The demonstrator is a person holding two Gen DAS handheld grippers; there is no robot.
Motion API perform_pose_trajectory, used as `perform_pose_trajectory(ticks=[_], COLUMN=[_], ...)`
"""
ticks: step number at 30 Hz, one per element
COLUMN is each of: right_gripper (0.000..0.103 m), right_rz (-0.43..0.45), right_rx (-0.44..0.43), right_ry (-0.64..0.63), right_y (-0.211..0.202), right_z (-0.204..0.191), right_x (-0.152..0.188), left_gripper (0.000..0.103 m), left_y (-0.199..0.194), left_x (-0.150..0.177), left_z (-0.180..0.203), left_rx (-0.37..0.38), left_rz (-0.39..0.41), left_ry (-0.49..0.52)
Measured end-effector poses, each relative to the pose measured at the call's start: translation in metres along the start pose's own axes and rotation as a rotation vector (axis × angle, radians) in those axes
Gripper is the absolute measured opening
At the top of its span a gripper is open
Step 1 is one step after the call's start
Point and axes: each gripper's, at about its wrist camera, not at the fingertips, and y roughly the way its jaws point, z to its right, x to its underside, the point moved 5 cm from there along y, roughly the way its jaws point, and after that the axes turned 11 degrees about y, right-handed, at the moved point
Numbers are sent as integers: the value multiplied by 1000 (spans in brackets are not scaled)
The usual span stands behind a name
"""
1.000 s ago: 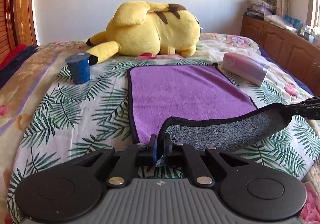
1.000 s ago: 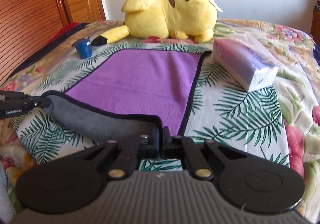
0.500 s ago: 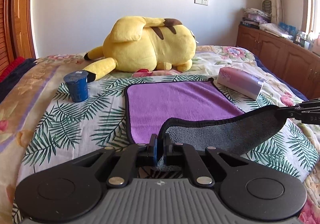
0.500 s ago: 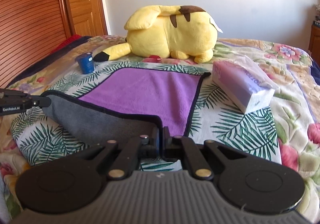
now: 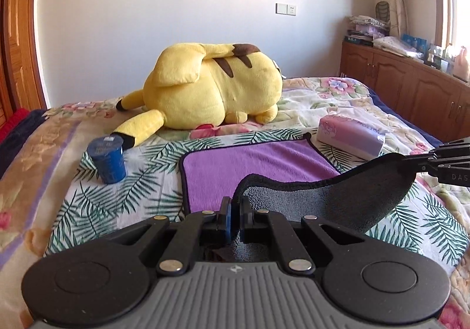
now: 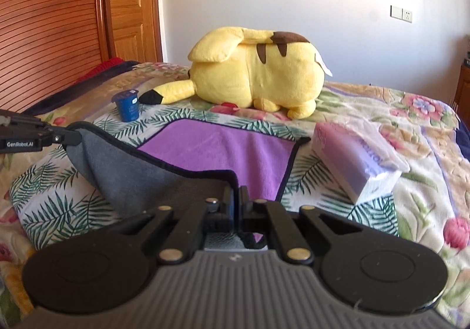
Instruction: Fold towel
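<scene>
A towel (image 5: 252,164) (image 6: 223,150), purple on top with a grey underside and dark trim, lies on the bed with its far half flat. Its near edge is lifted, so the grey side (image 5: 329,200) (image 6: 132,170) faces me and sags between the two near corners. My left gripper (image 5: 234,205) is shut on the near left corner; it also shows at the left of the right wrist view (image 6: 67,136). My right gripper (image 6: 236,197) is shut on the near right corner and appears at the right edge of the left wrist view (image 5: 417,160).
A big yellow plush toy (image 5: 211,91) (image 6: 258,76) lies just beyond the towel. A blue cup (image 5: 107,158) (image 6: 127,106) stands to the towel's left, a tissue pack (image 5: 352,135) (image 6: 358,158) to its right. Wooden cabinets (image 5: 411,91) line the right wall.
Both grippers have risen with the towel's near corners, lifting the near edge higher off the bed. More of the wall shows and less of the flat purple side.
</scene>
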Motion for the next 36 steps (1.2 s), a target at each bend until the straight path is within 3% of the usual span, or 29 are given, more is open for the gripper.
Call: perform_pose_trajectory(ticks=[14, 27, 36], right_gripper=[3, 3, 3], right_rz=[-7, 65, 113], right_rx=[12, 29, 57], right_ry=[-66, -130, -138], right_y=[23, 32, 52], right_z=[3, 3, 8], right_x=[-27, -68, -84], left_gripper=[0, 0, 0], left_y=[16, 32, 58], left_x=[-31, -70, -76], left_z=[-20, -30, -36], left_rx=[-2, -50, -88], left_rz=[11, 59, 58], left_ry=[34, 77, 117])
